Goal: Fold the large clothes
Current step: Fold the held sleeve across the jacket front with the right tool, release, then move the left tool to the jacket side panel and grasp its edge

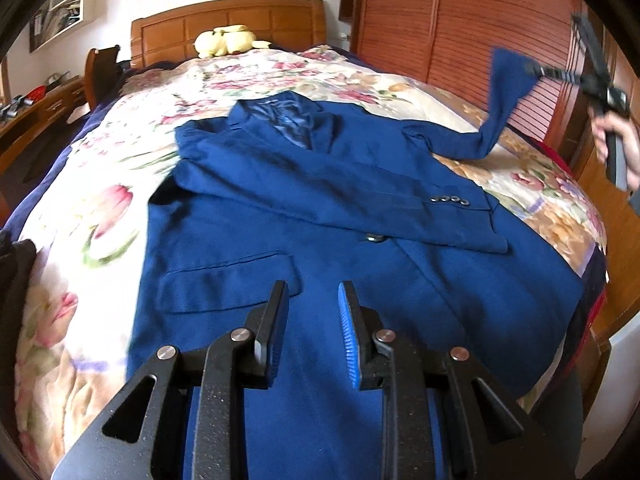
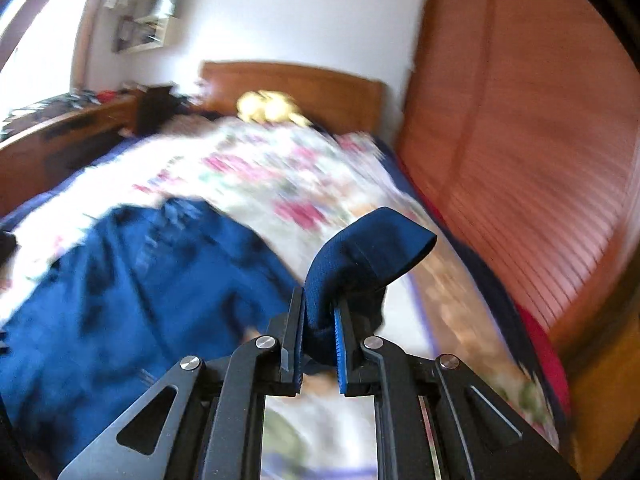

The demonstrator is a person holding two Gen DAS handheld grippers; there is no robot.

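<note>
**Right gripper has the sleeve cuff, left is empty over the hem**

Containers: only thing acting as one is the bed [image 1: 120, 184], floral bedspread, wooden headboard at 12 o'clock in the left wrist view. On it: the blue jacket [image 1: 304, 216] spread front-up across the middle, and a yellow plush toy [image 1: 226, 40] against the headboard. Wall shelf [image 1: 68, 12] at 10 o'clock holds something, too small to tell what. Slatted wooden wardrobe [image 1: 460, 32] runs along the bed from 1 to 3 o'clock.

Jacket vs my grippers:
- Left gripper [image 1: 312, 320] sits at 6 o'clock in its own view, above the lower front of the jacket, pocket flap [image 1: 228, 280] just off its 10 o'clock. Jaws narrowly apart, nothing between the pads, blue fabric visible through the gap. Can't tell if the tips touch the cloth.
- One sleeve is already folded across the chest, cuff buttons [image 1: 450, 200] at 2 o'clock from the left gripper.
- Other sleeve [image 1: 496, 108] rises off the bedspread toward 2 o'clock, up to my right gripper [image 1: 532, 68], held in my right hand [image 1: 618, 140] at the 3 o'clock edge, blurred.
- Right wrist view: right gripper [image 2: 318, 320] clamped on the cuff, jaws nearly closed with the fabric bunched between the pads and looping out toward 1 o'clock. Jacket body [image 2: 120, 300] lies at 9 o'clock from it, down on the bed. View heavily blurred.
</note>
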